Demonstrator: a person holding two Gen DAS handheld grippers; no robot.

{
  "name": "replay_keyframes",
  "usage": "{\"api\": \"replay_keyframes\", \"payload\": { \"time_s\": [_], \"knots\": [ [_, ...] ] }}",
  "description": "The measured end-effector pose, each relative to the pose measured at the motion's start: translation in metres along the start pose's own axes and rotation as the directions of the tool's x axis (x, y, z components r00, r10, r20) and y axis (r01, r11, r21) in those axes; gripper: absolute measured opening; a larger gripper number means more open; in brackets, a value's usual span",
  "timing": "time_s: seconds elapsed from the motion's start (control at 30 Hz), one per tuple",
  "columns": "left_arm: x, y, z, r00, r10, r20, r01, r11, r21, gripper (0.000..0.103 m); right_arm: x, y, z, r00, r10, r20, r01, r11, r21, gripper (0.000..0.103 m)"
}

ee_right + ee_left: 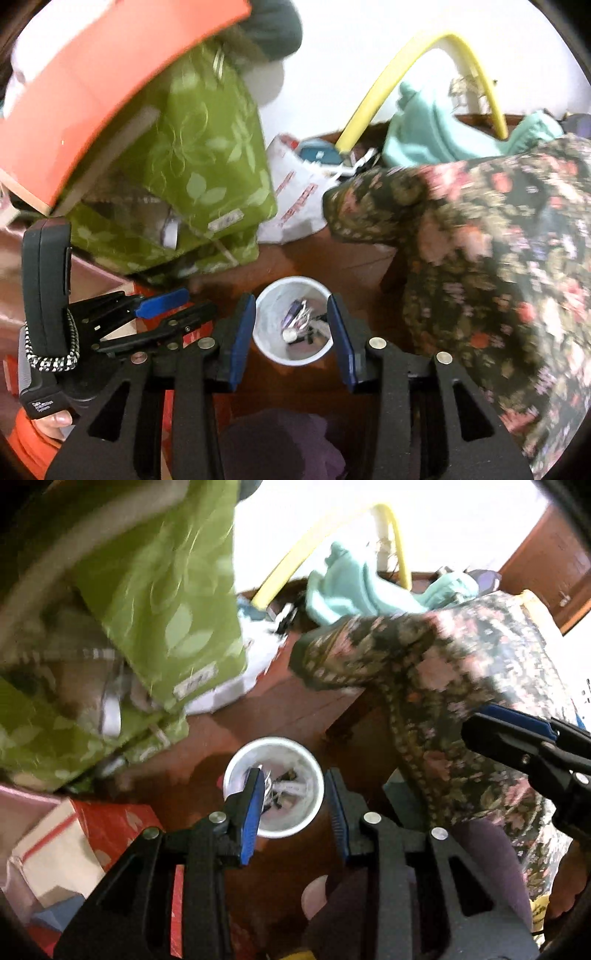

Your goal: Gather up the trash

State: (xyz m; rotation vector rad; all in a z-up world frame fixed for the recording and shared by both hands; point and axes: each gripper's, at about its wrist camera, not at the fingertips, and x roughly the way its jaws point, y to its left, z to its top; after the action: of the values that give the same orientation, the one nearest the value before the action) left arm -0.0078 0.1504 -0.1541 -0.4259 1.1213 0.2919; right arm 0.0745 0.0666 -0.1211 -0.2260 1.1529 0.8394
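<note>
Scraps fill the white cup (274, 787) on the brown table (295, 698); our left gripper (293, 801) gapes wide above it. From the right wrist, our right gripper (291, 325) straddles that cup (294, 325), spread wide, floral cloth (498, 258) crowding nearby.

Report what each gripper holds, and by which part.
Nothing is held. The left gripper and right gripper are both open around the white cup.
</note>
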Motion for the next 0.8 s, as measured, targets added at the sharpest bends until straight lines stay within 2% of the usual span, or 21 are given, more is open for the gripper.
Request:
{"api": "replay_keyframes", "payload": {
  "time_s": [0.1, 0.2, 0.3, 0.33, 0.4, 0.43, 0.6, 0.63, 0.67, 0.73, 0.8],
  "knots": [
    [-0.029, -0.017, 0.009, 0.996, -0.028, 0.084, 0.026, 0.999, 0.023, 0.033, -0.031, -0.006, -0.003, 0.996, -0.029, 0.082, 0.027, 0.999, 0.028, 0.037],
    [-0.067, -0.040, 0.016, 0.980, -0.060, 0.190, 0.047, 0.996, 0.072, 0.033, -0.071, -0.011, -0.009, 0.979, -0.072, 0.191, 0.060, 0.996, 0.068, 0.037],
    [-0.099, -0.062, 0.018, 0.957, -0.087, 0.278, 0.055, 0.991, 0.122, 0.033, -0.116, -0.014, -0.020, 0.941, -0.139, 0.310, 0.110, 0.988, 0.108, 0.037],
    [-0.112, -0.070, 0.017, 0.943, -0.107, 0.314, 0.064, 0.988, 0.144, 0.033, -0.124, -0.014, -0.022, 0.931, -0.154, 0.332, 0.120, 0.986, 0.119, 0.037],
    [-0.133, -0.084, 0.013, 0.921, -0.134, 0.366, 0.071, 0.981, 0.180, 0.033, -0.150, -0.015, -0.031, 0.893, -0.210, 0.398, 0.159, 0.975, 0.156, 0.037],
    [-0.146, -0.093, 0.009, 0.903, -0.149, 0.403, 0.069, 0.976, 0.206, 0.033, -0.160, -0.016, -0.036, 0.875, -0.236, 0.423, 0.179, 0.969, 0.172, 0.037],
    [-0.182, -0.116, -0.010, 0.842, -0.194, 0.504, 0.059, 0.961, 0.272, 0.034, -0.198, -0.018, -0.054, 0.786, -0.361, 0.502, 0.267, 0.930, 0.251, 0.037],
    [-0.186, -0.120, -0.014, 0.832, -0.202, 0.517, 0.057, 0.958, 0.282, 0.039, -0.202, -0.020, -0.057, 0.773, -0.378, 0.509, 0.278, 0.924, 0.263, 0.038],
    [-0.190, -0.123, -0.017, 0.823, -0.203, 0.530, 0.049, 0.956, 0.291, 0.044, -0.206, -0.021, -0.059, 0.765, -0.390, 0.513, 0.286, 0.919, 0.271, 0.041],
    [-0.195, -0.128, -0.025, 0.804, -0.196, 0.561, 0.021, 0.953, 0.303, 0.069, -0.212, -0.024, -0.066, 0.742, -0.428, 0.515, 0.313, 0.902, 0.299, 0.070],
    [-0.197, -0.128, -0.030, 0.791, -0.195, 0.580, 0.013, 0.953, 0.303, 0.074, -0.218, -0.025, -0.075, 0.708, -0.463, 0.533, 0.332, 0.884, 0.328, 0.082]
  ]
}}
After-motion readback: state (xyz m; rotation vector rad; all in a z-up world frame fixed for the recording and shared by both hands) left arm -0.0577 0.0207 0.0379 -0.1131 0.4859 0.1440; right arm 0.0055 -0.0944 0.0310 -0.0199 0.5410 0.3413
